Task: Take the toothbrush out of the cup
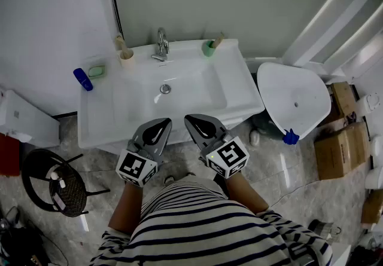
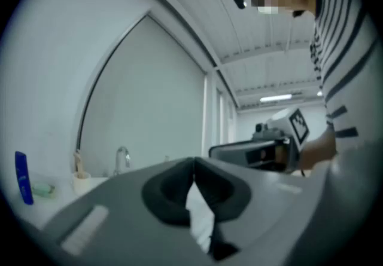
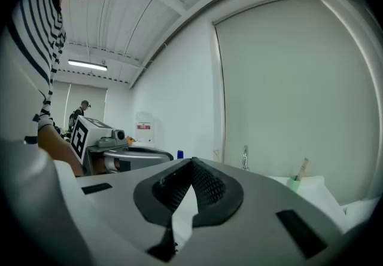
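Observation:
Two cups stand on the back rim of the white sink (image 1: 114,116). A beige cup (image 1: 126,57) (image 2: 79,182) with a toothbrush (image 1: 121,43) is left of the faucet (image 1: 161,43). A green cup (image 1: 208,49) (image 3: 293,184) with a toothbrush (image 1: 218,39) (image 3: 303,168) is right of it. My left gripper (image 1: 163,122) (image 2: 192,161) and right gripper (image 1: 190,120) (image 3: 191,162) hover side by side over the sink's front edge, far from both cups. Both are shut, with nothing between the jaws.
A blue bottle (image 1: 82,79) (image 2: 23,177) and a green soap dish (image 1: 96,71) sit on the sink's left side. A white toilet (image 1: 293,100) stands to the right, with cardboard boxes (image 1: 335,148) beyond it. A black wire stool (image 1: 54,182) is at lower left.

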Demonstrator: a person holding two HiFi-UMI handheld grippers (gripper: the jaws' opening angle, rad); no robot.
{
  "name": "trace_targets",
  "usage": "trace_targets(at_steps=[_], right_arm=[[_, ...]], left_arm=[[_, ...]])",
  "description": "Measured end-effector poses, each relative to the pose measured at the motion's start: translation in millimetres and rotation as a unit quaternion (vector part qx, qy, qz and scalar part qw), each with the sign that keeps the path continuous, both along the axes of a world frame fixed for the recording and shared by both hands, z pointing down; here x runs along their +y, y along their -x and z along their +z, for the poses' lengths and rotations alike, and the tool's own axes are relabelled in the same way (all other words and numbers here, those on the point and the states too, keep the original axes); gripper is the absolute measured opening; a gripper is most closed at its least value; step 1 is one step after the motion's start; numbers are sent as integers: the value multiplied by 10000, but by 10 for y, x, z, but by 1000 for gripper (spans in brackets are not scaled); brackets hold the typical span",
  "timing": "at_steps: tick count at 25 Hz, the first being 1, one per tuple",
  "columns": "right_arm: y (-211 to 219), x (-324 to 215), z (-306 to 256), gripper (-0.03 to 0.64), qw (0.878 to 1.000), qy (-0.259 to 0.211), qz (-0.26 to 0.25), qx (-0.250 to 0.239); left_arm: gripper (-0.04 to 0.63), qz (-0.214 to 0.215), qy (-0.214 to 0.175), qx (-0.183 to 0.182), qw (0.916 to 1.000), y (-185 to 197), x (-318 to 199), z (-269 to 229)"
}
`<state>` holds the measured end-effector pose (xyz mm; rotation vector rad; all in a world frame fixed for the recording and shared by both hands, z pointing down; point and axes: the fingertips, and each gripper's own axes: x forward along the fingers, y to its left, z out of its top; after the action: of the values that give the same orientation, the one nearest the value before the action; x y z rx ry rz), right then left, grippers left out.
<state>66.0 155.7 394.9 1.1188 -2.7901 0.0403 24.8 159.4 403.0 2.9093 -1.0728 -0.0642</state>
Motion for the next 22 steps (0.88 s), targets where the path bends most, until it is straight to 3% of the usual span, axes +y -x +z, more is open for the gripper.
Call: trace_targets(at_steps=[11,16,22], right_arm=[[-20,58,30,6,9999,60,-48,-87],[-144,97,-84,6,9989,-68,-114,-446],[-352,87,-76,6,9987,-9,-197,-462]], left_arm=[[9,20,41,-17,10000,-39,46,31],[9,27,54,-48,10000,-170,73,23],[9,-57,88,-103,9999,-379,66,4]])
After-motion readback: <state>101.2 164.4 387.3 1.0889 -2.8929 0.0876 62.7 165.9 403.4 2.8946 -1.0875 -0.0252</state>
